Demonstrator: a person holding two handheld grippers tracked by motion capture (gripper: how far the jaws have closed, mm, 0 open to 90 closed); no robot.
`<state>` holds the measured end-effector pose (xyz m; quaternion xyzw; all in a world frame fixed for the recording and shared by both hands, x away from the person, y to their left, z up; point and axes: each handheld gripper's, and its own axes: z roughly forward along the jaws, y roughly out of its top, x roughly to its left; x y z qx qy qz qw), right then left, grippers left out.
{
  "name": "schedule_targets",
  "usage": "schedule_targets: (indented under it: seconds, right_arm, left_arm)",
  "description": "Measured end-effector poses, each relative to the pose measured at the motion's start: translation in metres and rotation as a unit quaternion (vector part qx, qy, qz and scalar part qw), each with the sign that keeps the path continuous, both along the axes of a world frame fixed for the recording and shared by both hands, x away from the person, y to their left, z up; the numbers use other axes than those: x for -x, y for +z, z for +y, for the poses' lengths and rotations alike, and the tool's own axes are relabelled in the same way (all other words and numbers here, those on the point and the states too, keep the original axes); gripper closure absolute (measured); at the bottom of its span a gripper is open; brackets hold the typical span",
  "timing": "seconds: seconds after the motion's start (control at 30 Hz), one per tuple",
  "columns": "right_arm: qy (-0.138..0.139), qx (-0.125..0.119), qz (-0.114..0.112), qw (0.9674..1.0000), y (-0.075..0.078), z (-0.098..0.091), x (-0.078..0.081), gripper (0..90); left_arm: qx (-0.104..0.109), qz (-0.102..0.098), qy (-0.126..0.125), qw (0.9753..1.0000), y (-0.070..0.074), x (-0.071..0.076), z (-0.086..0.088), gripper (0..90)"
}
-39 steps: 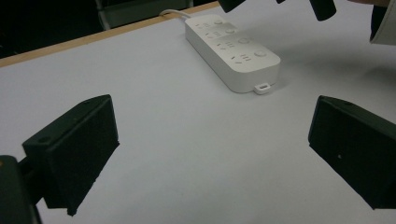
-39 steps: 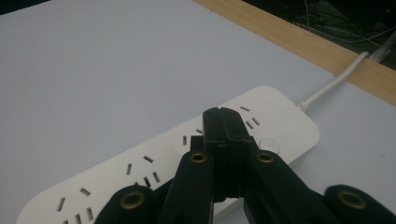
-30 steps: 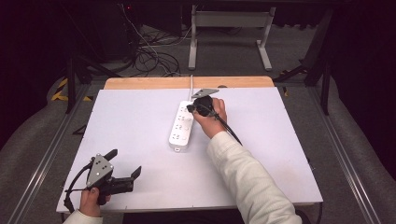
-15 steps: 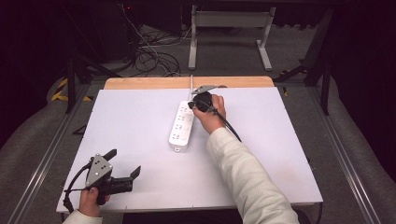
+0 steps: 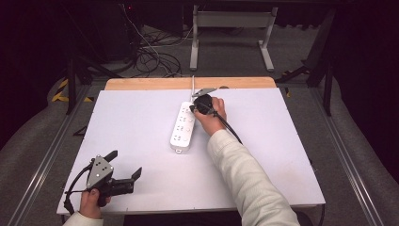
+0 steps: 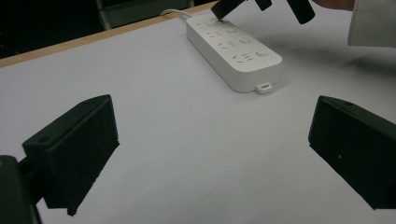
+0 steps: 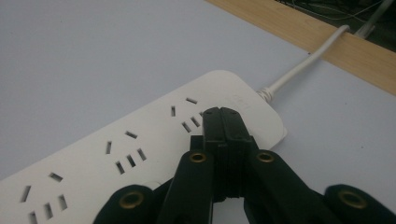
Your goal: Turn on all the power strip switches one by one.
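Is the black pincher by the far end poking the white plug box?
Touching. In the right gripper view, the right gripper, jaws shut, presses its tip on the power strip with no gap; the left gripper view agrees.

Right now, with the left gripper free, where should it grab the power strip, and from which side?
Probably across the short width at the near end of the power strip, coming from above. It lies flat and long, so only its two long sides offer parallel faces. The left gripper is open, and the right gripper sits shut over the far end by the cord.
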<state>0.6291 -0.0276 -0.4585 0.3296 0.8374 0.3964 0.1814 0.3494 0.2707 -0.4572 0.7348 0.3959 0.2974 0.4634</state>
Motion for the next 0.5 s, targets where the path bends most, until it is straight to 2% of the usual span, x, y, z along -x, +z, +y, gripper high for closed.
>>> schedule_targets:
  seconds: [0.27, 0.5]
  right_arm:
    - [-0.004, -0.001, 0.004, 1.0000, -0.0016, -0.0006, -0.0007, 90.0]
    - [-0.004, 0.010, -0.003, 0.9999, -0.0031, 0.0016, 0.0010, 90.0]
  left_arm:
    - [0.001, 0.000, -0.001, 1.0000, -0.0001, 0.0002, -0.0006, 1.9]
    - [0.001, 0.000, 0.000, 1.0000, -0.0002, 0.0005, -0.0012, 1.9]
